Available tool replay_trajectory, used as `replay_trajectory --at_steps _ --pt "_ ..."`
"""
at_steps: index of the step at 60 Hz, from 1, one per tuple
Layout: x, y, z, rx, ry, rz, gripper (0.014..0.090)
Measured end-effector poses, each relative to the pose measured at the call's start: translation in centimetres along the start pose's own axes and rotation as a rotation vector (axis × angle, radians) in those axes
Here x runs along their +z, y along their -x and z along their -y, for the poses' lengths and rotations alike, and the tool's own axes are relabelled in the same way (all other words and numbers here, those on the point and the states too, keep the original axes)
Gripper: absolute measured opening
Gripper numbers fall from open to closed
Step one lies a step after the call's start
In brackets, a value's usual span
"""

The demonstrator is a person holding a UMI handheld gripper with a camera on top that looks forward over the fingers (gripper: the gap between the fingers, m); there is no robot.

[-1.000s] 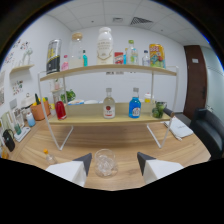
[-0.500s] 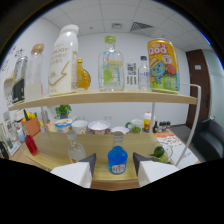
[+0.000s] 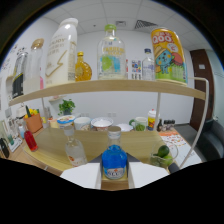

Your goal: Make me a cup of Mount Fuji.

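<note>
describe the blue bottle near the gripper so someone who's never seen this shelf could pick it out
Find the two-level wooden shelf and look at its lower board. At that board's front edge, between the fingers of the open gripper, stands the blue bottle, short and round-shouldered with a pale cap and a label low on its front. The clear bottle beside it holds no colour; this is the only bright blue one.

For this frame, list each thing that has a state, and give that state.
gripper: open, blue bottle stands between its fingers.
blue bottle: upright, capped, on the lower shelf.
clear bottle: upright, capped, beside it.
green-capped bottle: upright, closed, on the top shelf.
white bottle: upright, capped.
</note>
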Motion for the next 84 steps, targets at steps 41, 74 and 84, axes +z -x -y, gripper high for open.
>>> replay_trajectory --at_steps 41,74,84 --pt "-6.4 -0.3 -13.2 -0.460 0.217 -0.123 0.0355" --pt "-5.2 -0.2 -10.7 -1.853 0.250 -0.177 0.0355" --pt "-5.2 0.2 -10.5 -1.869 0.261 -0.175 0.0358"
